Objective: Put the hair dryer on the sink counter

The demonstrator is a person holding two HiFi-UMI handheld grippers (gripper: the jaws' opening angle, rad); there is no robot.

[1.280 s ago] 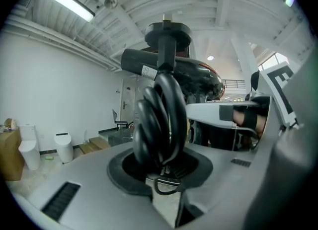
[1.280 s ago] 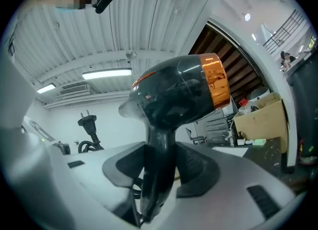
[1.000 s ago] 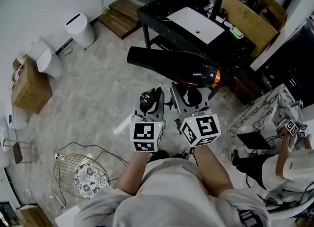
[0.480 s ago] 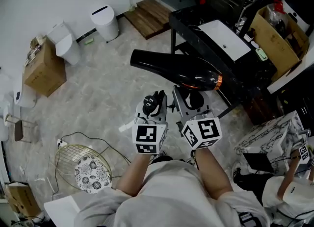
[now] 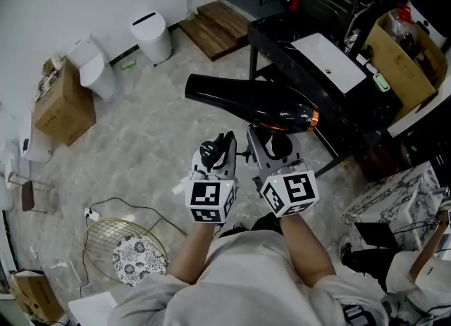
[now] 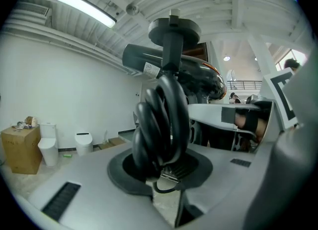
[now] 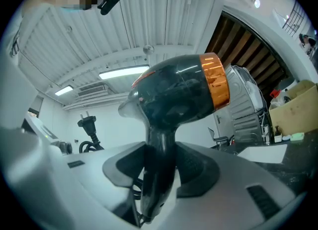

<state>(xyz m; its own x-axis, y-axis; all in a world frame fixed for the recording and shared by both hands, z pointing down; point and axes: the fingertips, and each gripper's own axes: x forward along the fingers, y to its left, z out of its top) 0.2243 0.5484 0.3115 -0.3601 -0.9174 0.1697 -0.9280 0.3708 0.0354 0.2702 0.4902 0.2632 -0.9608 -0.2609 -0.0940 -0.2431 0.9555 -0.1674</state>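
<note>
1. The left claw [image 5: 217, 150] pinches a coiled black cord [image 6: 161, 119], with its plug [image 6: 174, 30] standing up above the coil.
2. Just beside it, the right claw [image 5: 271, 147] clamps the handle [image 7: 159, 174] of the black hair dryer [image 5: 246, 99].
3. The dryer is held in the air above the marble floor [image 5: 141, 141], its barrel pointing to the picture's left and its orange ring [image 5: 313, 116] on the sink side.
4. Beyond it stands the black table [image 5: 278, 30] with its white sink [image 5: 328, 60]; the dryer is not on it.
5. A white bin [image 5: 151, 36] and a toilet [image 5: 91, 67] stand by the far wall.
</note>
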